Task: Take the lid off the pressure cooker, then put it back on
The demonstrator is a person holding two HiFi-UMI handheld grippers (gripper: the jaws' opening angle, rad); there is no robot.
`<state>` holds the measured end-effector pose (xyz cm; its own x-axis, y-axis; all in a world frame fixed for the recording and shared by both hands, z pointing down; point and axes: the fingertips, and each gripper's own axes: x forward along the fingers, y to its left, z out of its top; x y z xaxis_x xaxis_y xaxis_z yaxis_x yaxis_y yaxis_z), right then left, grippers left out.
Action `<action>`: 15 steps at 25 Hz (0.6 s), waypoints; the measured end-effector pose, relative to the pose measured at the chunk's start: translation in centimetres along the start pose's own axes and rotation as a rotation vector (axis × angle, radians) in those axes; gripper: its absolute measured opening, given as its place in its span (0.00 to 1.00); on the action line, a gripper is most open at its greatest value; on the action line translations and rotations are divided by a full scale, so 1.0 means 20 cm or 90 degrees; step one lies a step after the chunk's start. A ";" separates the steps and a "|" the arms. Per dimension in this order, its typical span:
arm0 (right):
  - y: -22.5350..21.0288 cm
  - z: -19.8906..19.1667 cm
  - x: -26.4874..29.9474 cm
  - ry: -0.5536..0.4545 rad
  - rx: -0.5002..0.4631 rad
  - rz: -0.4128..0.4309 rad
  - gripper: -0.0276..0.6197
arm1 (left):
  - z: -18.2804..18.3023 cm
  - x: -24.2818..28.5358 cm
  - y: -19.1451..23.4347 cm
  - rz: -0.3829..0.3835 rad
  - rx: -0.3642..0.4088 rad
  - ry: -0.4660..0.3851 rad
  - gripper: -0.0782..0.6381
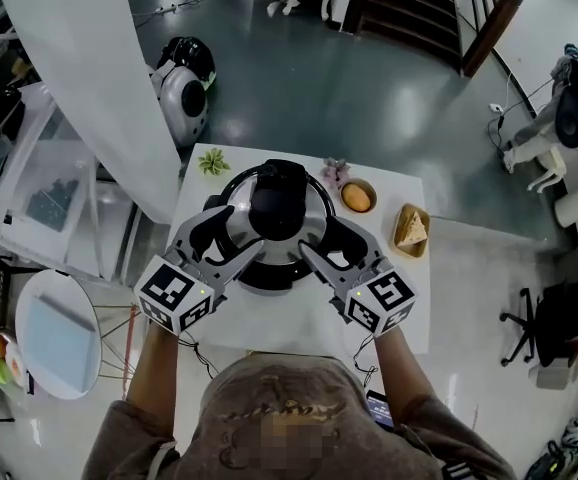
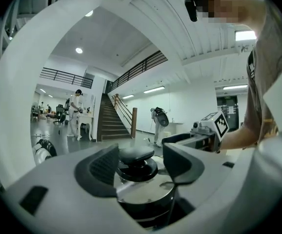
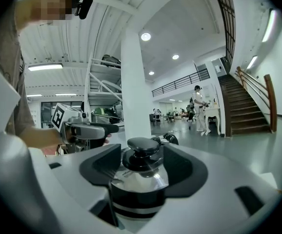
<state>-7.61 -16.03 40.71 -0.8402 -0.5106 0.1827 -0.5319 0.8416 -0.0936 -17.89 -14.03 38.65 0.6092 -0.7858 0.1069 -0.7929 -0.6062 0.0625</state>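
White table [image 1: 314,330] under us. Cooker [image 1: 269,274] sits between our grippers, lid [image 1: 316,215] on. Left gripper [image 1: 227,245], right gripper [image 1: 335,249]: jaws wide apart, gripping nothing, aimed at lid from both sides, likely for even lift.

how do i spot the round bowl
On the white table, look right of the big pressure cooker, where two wooden dishes sit. The round bowl is nearer the cooker and holds something orange; the square dish holds a pale wedge.
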 end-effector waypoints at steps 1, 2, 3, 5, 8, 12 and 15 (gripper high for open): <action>-0.01 0.00 0.02 0.004 -0.004 0.006 0.45 | 0.00 0.02 0.01 -0.005 0.001 0.003 0.50; -0.01 0.00 0.04 0.009 -0.008 0.012 0.45 | -0.01 0.03 0.03 -0.010 0.003 0.007 0.50; -0.02 0.00 0.06 0.015 -0.014 0.019 0.46 | -0.02 0.05 0.04 -0.014 0.004 0.012 0.50; -0.02 -0.02 0.11 0.030 -0.026 0.034 0.46 | -0.04 0.09 0.06 -0.023 0.007 0.026 0.50; -0.04 -0.04 0.16 0.054 -0.044 0.051 0.47 | -0.08 0.14 0.09 -0.037 0.017 0.047 0.50; -0.05 -0.05 0.21 0.082 -0.069 0.077 0.49 | -0.11 0.20 0.11 -0.065 0.034 0.074 0.50; -0.05 -0.05 0.25 0.093 -0.082 0.099 0.49 | -0.13 0.24 0.12 -0.087 0.051 0.094 0.50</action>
<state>-11.21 -19.29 42.67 -0.8814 -0.3504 0.3169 -0.3718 0.9283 -0.0077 -16.97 -18.86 41.90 0.6979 -0.6723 0.2468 -0.6951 -0.7188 0.0078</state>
